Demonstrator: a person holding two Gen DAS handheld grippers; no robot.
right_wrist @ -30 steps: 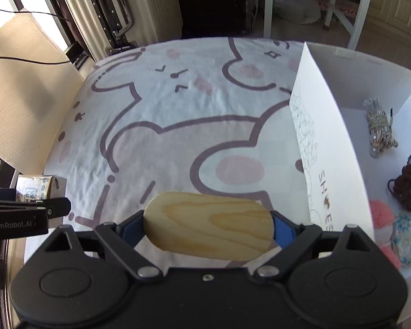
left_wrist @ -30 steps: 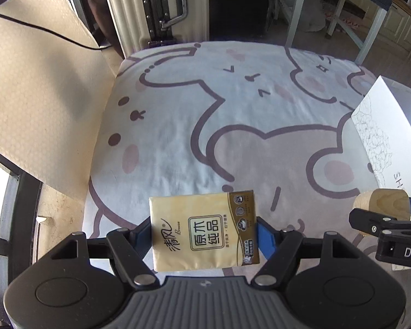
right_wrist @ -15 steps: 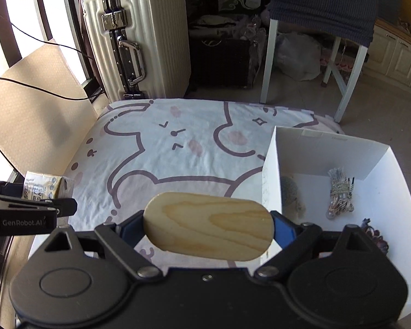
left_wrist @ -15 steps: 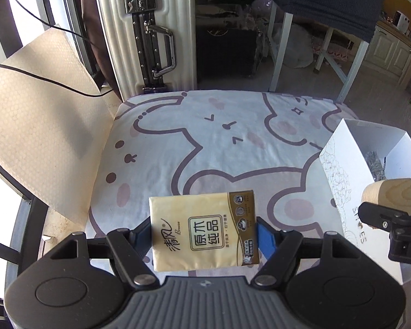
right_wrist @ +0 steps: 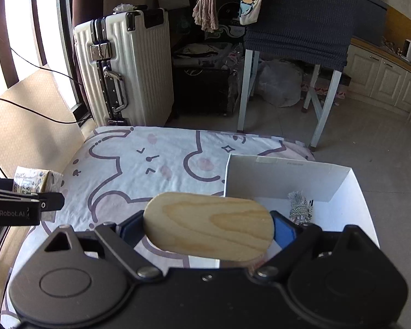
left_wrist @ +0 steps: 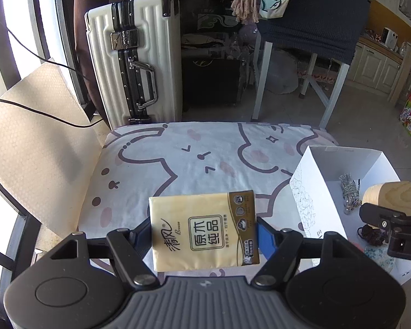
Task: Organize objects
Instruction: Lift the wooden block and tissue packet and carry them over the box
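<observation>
My left gripper [left_wrist: 204,231] is shut on a yellow tissue pack [left_wrist: 202,230], held flat and lifted above the cartoon-print sheet [left_wrist: 194,159]. In the right wrist view my right gripper [right_wrist: 208,229] is shut on an oval wooden block [right_wrist: 208,227], its blue pads pressing both ends. That block [left_wrist: 387,196] also shows at the right edge of the left wrist view, over the white box [left_wrist: 312,189]. The tissue pack [right_wrist: 33,179] and left gripper appear at the left edge of the right wrist view.
The white box [right_wrist: 276,172] on the right holds a twine bundle [right_wrist: 300,208] and other small items. A white suitcase [right_wrist: 123,65] stands behind the bed, a white-legged table [right_wrist: 296,38] with dark cloth beside it. A tan cardboard sheet [left_wrist: 33,137] with a black cable leans at left.
Both grippers have risen and tilted up with their loads still held; the sheet looks farther off, and the suitcase, the table and more of the box have come into view.
</observation>
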